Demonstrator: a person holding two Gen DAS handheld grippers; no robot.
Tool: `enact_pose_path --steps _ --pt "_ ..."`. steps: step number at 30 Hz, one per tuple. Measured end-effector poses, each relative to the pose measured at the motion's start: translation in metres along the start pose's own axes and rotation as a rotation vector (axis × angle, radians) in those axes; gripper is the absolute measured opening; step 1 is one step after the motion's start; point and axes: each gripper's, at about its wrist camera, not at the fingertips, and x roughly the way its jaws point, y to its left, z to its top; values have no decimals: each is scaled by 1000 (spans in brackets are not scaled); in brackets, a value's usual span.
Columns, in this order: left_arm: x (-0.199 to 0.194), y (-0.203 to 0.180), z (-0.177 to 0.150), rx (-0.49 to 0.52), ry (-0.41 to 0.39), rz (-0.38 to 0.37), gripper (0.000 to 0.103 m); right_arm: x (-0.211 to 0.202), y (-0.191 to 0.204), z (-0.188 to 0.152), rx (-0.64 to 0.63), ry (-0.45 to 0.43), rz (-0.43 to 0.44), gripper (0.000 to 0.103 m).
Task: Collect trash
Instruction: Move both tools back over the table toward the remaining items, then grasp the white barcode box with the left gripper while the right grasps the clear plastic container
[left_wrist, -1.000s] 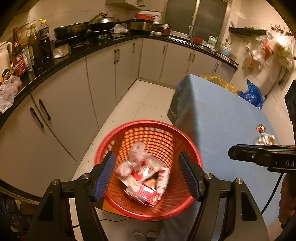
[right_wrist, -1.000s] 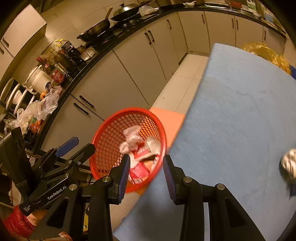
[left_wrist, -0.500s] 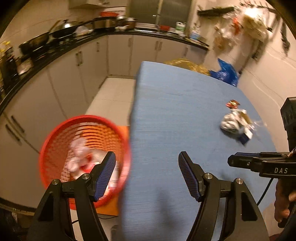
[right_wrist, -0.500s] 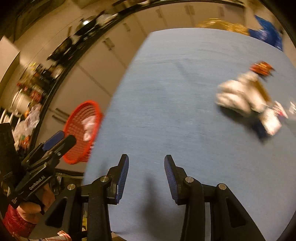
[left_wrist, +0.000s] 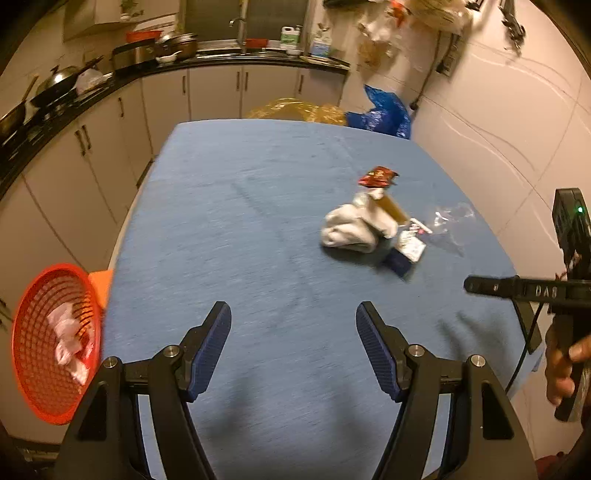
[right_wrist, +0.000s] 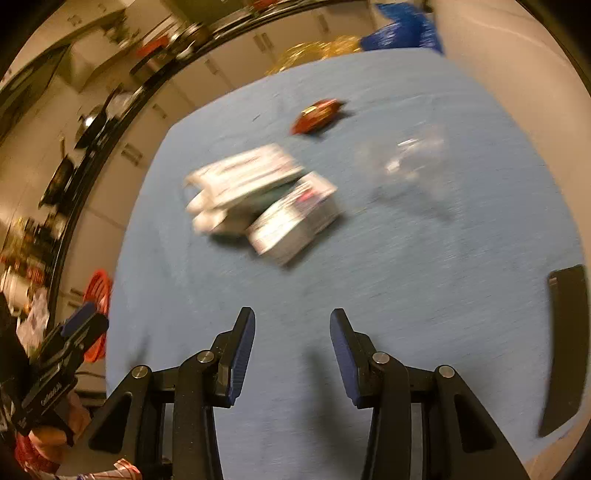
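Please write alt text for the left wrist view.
The open, empty left gripper hovers over a blue table with a trash pile ahead. A red basket holding wrappers sits lower left; the right gripper enters at right.

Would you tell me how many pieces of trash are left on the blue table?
4, possibly more hidden: a red wrapper farthest away, a white crumpled bundle in the middle, a small box touching its right side, and clear plastic film farther right.
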Motion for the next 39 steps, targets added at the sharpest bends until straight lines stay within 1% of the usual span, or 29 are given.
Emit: enact_pose_path --steps 5,9,14,18,19,20,21,22,25,28,31,32,34,36,37,39 --pt "7 -28 22 29 -3 -12 69 -22 -41 34 32 -79 -28 45" --pt "9 -48 43 40 -23 -18 74 -27 -69 65 36 -114 -43 45" --pt "15 -64 63 39 -40 -16 76 -10 -89 95 48 -92 -7 45" --pt "26 -69 73 28 -27 -15 78 13 -88 111 38 -51 52 45" --pt "32 -70 77 21 -19 -17 78 19 -88 114 36 -41 60 42" --pt "37 -71 81 10 -11 -19 78 25 -88 116 39 -29 63 34" --pt "41 -70 84 3 -6 -20 78 29 -88 117 41 -18 71 15" --pt "47 -71 89 -10 2 -24 78 30 -89 117 46 -14 96 13" --pt "63 -73 100 -34 11 -37 79 24 -85 114 17 -28 113 8" --pt "83 -75 107 -51 48 -50 79 16 -83 106 14 -38 123 6" --pt "104 -76 109 -67 94 -38 79 6 -82 97 3 -42 128 6" --pt "108 -77 109 -75 99 -42 77 4 -82 94 -3 -44 128 6" --pt "115 -79 109 -90 103 -49 63 -3 -81 88 -15 -49 125 6" --pt "123 -82 108 -91 131 -43 28 -7 -82 84 -16 -51 122 6" --pt "126 -84 106 -90 148 -41 25 -10 -82 81 -13 -53 128 6" --pt "125 -85 102 -85 138 -40 23 -16 -81 77 -6 -64 132 6"
